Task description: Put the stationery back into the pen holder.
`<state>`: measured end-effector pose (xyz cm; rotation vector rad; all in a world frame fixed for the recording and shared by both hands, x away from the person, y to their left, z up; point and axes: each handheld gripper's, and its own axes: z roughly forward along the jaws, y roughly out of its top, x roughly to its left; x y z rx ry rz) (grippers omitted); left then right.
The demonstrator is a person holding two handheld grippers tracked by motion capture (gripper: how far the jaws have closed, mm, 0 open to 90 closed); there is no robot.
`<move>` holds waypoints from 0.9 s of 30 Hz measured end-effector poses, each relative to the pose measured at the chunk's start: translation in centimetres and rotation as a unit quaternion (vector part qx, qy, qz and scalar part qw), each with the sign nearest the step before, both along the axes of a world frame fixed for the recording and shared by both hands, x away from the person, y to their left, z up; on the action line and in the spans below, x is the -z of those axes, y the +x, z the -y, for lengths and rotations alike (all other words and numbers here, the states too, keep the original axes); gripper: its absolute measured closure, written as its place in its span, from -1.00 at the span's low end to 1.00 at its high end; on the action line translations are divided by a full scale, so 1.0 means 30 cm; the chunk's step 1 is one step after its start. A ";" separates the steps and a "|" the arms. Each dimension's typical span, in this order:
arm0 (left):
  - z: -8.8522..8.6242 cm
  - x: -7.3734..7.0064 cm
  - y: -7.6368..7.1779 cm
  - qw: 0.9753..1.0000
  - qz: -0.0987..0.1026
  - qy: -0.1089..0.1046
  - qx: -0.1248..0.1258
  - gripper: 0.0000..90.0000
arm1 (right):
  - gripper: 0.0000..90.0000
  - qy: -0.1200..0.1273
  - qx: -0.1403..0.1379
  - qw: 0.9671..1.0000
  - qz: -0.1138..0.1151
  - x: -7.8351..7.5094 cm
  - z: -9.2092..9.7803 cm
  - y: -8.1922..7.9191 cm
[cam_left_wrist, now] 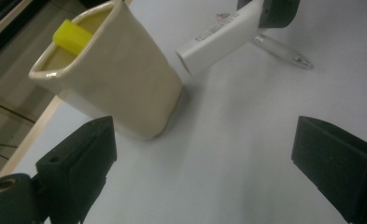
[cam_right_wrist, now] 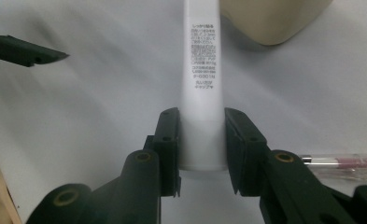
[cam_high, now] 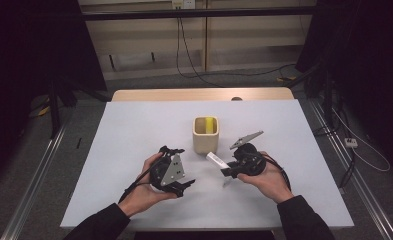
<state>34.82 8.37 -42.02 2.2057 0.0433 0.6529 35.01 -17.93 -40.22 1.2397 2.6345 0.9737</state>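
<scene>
My right claw (cam_right_wrist: 202, 133) pinches the white tube (cam_right_wrist: 202, 70) by its end, aimed at the cup (cam_high: 205, 134) ahead; left claw (cam_left_wrist: 204, 163) spread, idle.

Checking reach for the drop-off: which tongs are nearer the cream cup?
Right. The right tongs sit just right of the cream cup, shut on a white tube that points toward it. The left tongs are open, lower left of the cup.
</scene>
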 end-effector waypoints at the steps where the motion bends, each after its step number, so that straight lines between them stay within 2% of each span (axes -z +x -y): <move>1: 0.006 0.004 -0.002 1.000 0.003 0.000 -0.006 -0.85 | 0.51 0.001 0.001 1.000 0.000 0.000 -0.002 0.000; 5: 0.020 0.017 -0.019 0.999 0.029 0.025 -0.003 -0.86 | 0.51 -0.001 -0.004 1.000 -0.003 0.001 -0.012 -0.002; 7: 0.022 0.015 -0.026 0.999 0.037 0.026 -0.005 -0.84 | 0.51 -0.001 -0.009 1.000 0.000 0.000 -0.019 -0.002; 10: 0.023 0.016 -0.041 0.997 0.059 0.040 -0.007 -0.80 | 0.51 -0.003 -0.014 1.000 0.003 -0.006 -0.033 -0.004; 12: 0.024 0.016 -0.053 0.995 0.082 0.059 -0.010 -0.78 | 0.51 -0.009 -0.017 1.000 0.011 -0.015 -0.040 -0.004; 16: 0.024 0.014 -0.076 0.990 0.115 0.075 -0.014 -0.77 | 0.51 -0.008 -0.025 1.000 0.012 -0.030 -0.050 -0.001; 18: 0.025 0.012 -0.081 0.987 0.135 0.090 -0.009 -0.76 | 0.51 -0.008 -0.028 1.000 0.009 -0.031 -0.063 0.001; 20: 0.025 0.018 -0.088 0.985 0.144 0.097 -0.007 -0.75 | 0.51 -0.009 -0.037 0.999 0.009 -0.029 -0.079 0.004; 22: 0.024 0.024 -0.089 0.985 0.141 0.099 -0.002 -0.73 | 0.51 -0.011 -0.047 0.999 0.008 -0.029 -0.097 0.005; 24: 0.020 0.029 -0.089 0.984 0.143 0.109 -0.001 -0.69 | 0.51 -0.012 -0.054 0.998 0.006 -0.030 -0.115 0.004; 25: 0.016 0.031 -0.090 0.983 0.144 0.118 -0.004 -0.68 | 0.51 -0.015 -0.061 0.998 0.007 -0.030 -0.121 0.004; 26: 0.015 0.033 -0.090 0.981 0.154 0.122 -0.004 -0.66 | 0.51 -0.017 -0.066 0.998 0.007 -0.031 -0.128 0.003; 27: 0.012 0.038 -0.091 0.980 0.152 0.126 -0.004 -0.63 | 0.51 -0.017 -0.071 0.997 0.006 -0.033 -0.132 0.004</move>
